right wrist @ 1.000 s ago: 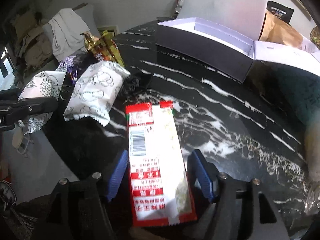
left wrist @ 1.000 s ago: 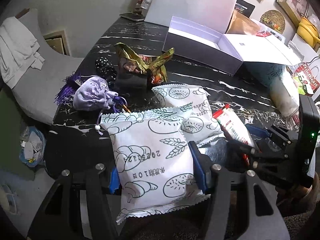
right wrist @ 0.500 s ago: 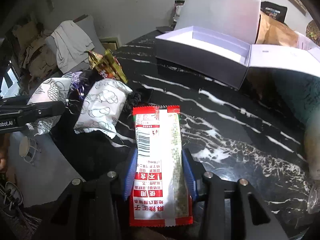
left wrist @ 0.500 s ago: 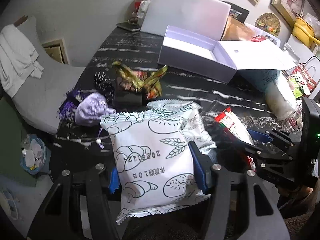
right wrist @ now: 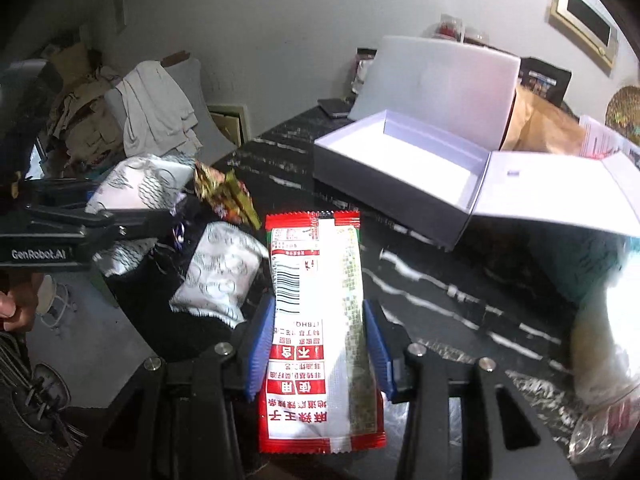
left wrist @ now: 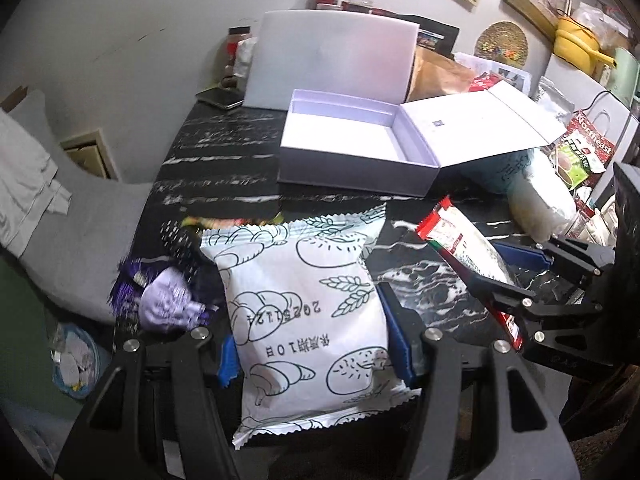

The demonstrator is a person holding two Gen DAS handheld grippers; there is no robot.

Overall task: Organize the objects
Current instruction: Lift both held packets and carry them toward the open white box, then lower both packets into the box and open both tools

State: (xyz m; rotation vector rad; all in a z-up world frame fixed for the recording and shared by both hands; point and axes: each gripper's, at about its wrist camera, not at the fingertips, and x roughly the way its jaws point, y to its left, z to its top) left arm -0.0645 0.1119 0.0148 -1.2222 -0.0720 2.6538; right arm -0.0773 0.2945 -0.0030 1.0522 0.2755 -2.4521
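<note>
The left gripper point(left wrist: 308, 336) is clamped on a white bread packet point(left wrist: 308, 300) printed with loaf and wheat drawings, its blue pads pressing both side edges, and the packet is lifted above the black marble table point(left wrist: 224, 160). The right gripper point(right wrist: 316, 344) grasps a red-and-white snack packet point(right wrist: 320, 320), held lengthwise between its blue pads with the barcode facing up, also clear of the table. Beyond both packets, toward the back of the table, an open white box point(left wrist: 352, 140) sits empty, its lid point(left wrist: 480, 128) folded out flat to one side. A second white bread packet point(right wrist: 220, 276) lies on the table near the left edge, beside a gold-wrapped packet point(right wrist: 224, 196). A purple drawstring pouch point(left wrist: 168, 308) rests at the table's near corner, just left of the held bread packet; it is blurred, so its exact contact with neighbouring things is hard to tell. A grey chair point(left wrist: 80, 232) draped with white cloth stands off the table's left side.
</note>
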